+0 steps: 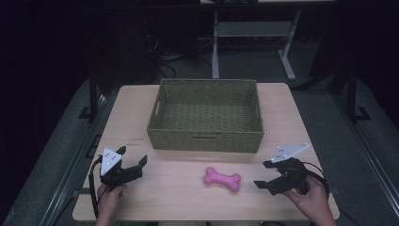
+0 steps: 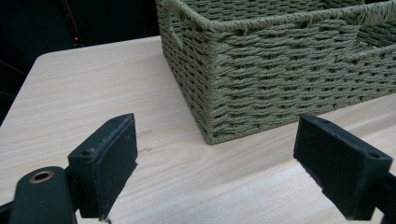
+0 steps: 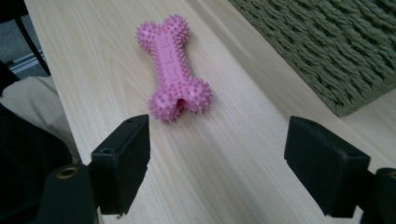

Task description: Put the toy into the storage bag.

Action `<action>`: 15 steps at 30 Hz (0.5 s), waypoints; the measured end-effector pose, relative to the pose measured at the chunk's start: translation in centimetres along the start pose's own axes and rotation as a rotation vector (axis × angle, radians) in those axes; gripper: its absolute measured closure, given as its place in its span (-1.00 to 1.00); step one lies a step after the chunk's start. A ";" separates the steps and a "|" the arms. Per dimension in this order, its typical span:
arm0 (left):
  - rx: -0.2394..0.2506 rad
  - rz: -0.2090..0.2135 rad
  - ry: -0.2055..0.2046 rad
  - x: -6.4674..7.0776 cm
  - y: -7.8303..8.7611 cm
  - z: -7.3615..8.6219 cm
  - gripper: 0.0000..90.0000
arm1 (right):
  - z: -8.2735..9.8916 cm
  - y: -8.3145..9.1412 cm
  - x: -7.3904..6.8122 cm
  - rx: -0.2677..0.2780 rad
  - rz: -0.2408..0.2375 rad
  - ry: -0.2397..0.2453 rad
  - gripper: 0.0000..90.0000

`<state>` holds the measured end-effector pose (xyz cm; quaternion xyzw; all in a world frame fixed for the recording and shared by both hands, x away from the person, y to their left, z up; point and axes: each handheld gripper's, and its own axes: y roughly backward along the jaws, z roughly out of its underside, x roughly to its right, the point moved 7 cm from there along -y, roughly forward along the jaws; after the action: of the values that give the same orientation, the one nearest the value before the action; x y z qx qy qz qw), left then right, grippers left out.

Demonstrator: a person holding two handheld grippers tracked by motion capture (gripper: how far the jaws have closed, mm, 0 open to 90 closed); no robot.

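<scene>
Your right tongs [image 1: 267, 175] stand agape and empty just beside the pink bone toy [image 1: 222, 179], which lies flat on the worktop [image 1: 174, 193] in front of the wicker basket [image 1: 205, 140]; left tongs [image 1: 132, 156] likewise gape, idle. Step in hand: approach, probably. Next, straddle the toy's narrow waist and close; the basket's near inside is hidden behind its wall.

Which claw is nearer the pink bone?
Right. The right claw sits open just right of the bone, pointing at it. The left claw is farther off to its left, facing the basket.
</scene>
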<state>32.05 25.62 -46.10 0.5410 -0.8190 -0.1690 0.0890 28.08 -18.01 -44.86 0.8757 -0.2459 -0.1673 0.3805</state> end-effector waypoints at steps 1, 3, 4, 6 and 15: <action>-0.001 0.000 0.001 0.0 0.0 0.0 -0.71 | -0.1 0.0 -0.1 -0.005 -0.002 0.003 -0.51; 0.000 0.002 0.002 0.0 0.0 0.0 -0.71 | -0.4 -0.2 -0.2 -0.007 -0.004 0.010 -0.51; 0.002 0.001 0.000 0.1 0.0 0.0 -0.71 | -0.6 -0.2 -0.3 -0.015 -0.004 0.021 -0.51; 0.002 0.002 0.000 0.1 0.0 0.0 -0.71 | -0.7 -0.3 -0.4 -0.015 -0.008 0.024 -0.51; 0.000 0.001 0.009 -0.1 0.1 0.0 -0.71 | -1.6 -1.1 -0.9 -0.046 -0.027 0.052 -0.51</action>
<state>32.01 25.69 -46.09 0.5414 -0.8189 -0.1665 0.0928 28.42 -15.93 -44.49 0.8739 -0.2205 -0.1553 0.4044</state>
